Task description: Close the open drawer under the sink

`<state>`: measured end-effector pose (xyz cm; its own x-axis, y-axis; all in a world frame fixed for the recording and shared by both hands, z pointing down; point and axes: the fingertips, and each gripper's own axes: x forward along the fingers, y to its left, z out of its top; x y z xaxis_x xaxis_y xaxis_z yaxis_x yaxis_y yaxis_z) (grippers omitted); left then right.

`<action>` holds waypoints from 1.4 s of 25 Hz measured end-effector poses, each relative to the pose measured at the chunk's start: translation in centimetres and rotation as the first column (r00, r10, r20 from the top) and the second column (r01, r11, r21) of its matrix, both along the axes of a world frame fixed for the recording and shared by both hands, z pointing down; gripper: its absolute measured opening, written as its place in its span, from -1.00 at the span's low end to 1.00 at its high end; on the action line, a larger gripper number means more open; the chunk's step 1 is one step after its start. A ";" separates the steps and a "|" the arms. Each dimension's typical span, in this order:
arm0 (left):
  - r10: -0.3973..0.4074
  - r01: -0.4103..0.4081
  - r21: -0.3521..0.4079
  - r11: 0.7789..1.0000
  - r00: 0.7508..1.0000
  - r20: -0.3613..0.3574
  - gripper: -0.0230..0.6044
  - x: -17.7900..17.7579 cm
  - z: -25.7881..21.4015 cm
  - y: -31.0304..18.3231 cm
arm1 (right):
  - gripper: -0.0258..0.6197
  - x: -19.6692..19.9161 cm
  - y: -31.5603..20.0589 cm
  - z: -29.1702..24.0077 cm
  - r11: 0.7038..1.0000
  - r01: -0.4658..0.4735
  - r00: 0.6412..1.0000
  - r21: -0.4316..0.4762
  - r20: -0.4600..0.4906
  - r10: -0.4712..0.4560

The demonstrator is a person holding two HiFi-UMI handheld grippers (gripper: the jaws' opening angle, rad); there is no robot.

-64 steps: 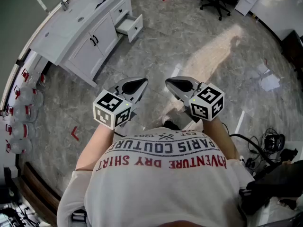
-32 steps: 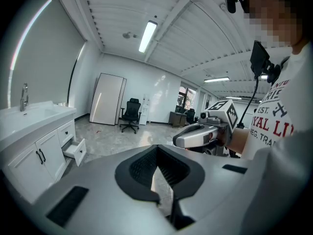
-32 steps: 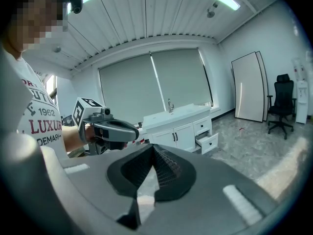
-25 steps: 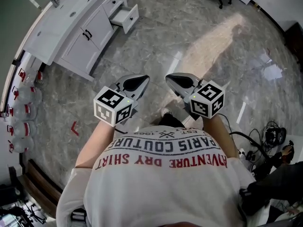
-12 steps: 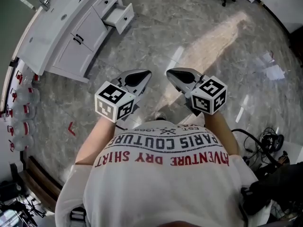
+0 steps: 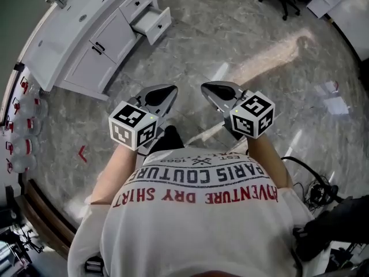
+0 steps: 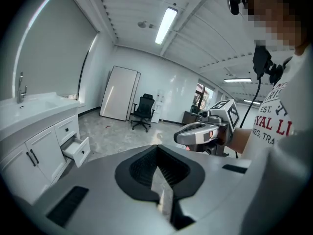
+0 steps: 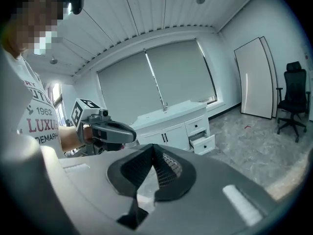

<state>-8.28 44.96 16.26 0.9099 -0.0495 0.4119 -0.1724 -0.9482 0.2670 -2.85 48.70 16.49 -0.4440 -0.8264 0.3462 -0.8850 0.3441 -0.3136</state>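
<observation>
While the white open drawer (image 6: 152,24) juts from the white sink cabinet (image 6: 86,51) at the head view's upper left, its front facing out over the grey marbled floor (image 6: 248,45), I hold the left hand-held gripper (image 6: 161,96) and the right hand-held gripper (image 6: 215,91) side by side, pointing forward. Both are clenched on nothing, well apart from the drawer.

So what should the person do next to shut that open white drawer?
Probably step closer to the white sink cabinet: its open white drawer sits far across the grey marble floor from the shut, empty left gripper and right gripper.
</observation>
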 end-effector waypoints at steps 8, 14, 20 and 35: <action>-0.088 0.088 -0.051 0.995 0.996 0.001 -0.92 0.5 4.9 -11.9 | -0.92 0.6 -12.1 4.9 0.995 0.083 0.996 -0.046 -0.014 -0.084; -0.125 0.127 -0.081 0.989 0.992 0.026 -0.92 4.4 7.9 -26.0 | -0.92 4.6 -25.9 7.2 0.991 0.091 0.996 -0.100 -0.009 -0.093; -0.151 0.155 -0.101 0.983 0.988 0.044 -0.92 7.7 8.6 -40.0 | -0.92 8.3 -40.2 7.9 0.986 0.110 0.989 -0.128 -0.082 -0.121; -0.266 0.281 -0.147 0.948 0.957 0.114 -0.92 10.0 12.5 -51.1 | -0.92 10.8 -52.8 11.8 0.973 0.195 0.981 -0.125 0.014 -0.195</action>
